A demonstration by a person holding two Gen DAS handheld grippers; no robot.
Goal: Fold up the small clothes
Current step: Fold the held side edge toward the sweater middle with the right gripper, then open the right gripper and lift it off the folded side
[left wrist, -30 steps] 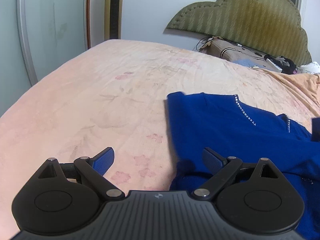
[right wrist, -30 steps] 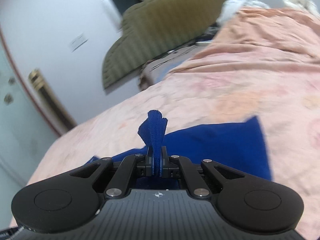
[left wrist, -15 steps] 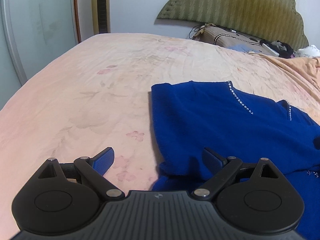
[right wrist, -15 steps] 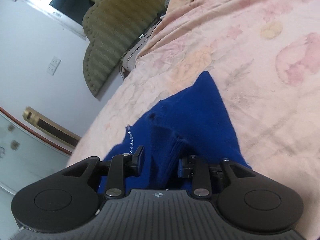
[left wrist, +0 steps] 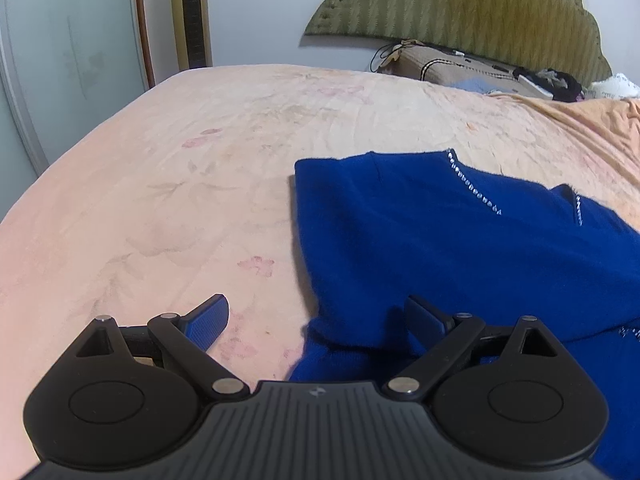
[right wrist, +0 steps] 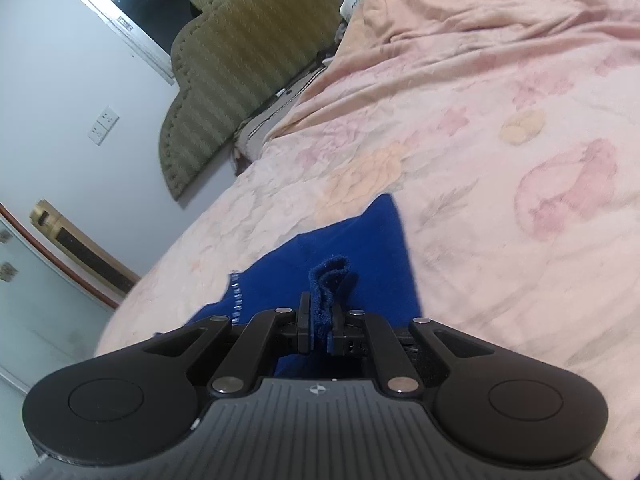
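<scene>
Right tongs (right wrist: pixel 320 326) clamped again on blue sweater (left wrist: pixel 460 240) fold after releasing, left tongs (left wrist: pixel 316 320) still spread apart

Blue garment (left wrist: pixel 460 240): from my left wrist camera its right side runs off the frame, and its near hem is hidden behind my left gripper (left wrist: pixel 316 320).
Pinched fold (right wrist: pixel 326 292): in my right wrist camera the cloth clamped in my right gripper (right wrist: pixel 322 328) vanishes between the pads; which part of the garment it is, I cannot tell.
Headboard clutter (left wrist: pixel 552 80): dark and pale items, too small to identify.
Bedspread (right wrist: pixel 500 100): blurred toward the frame's far edge.
Wall plate (right wrist: pixel 103 125): too small to read.
</scene>
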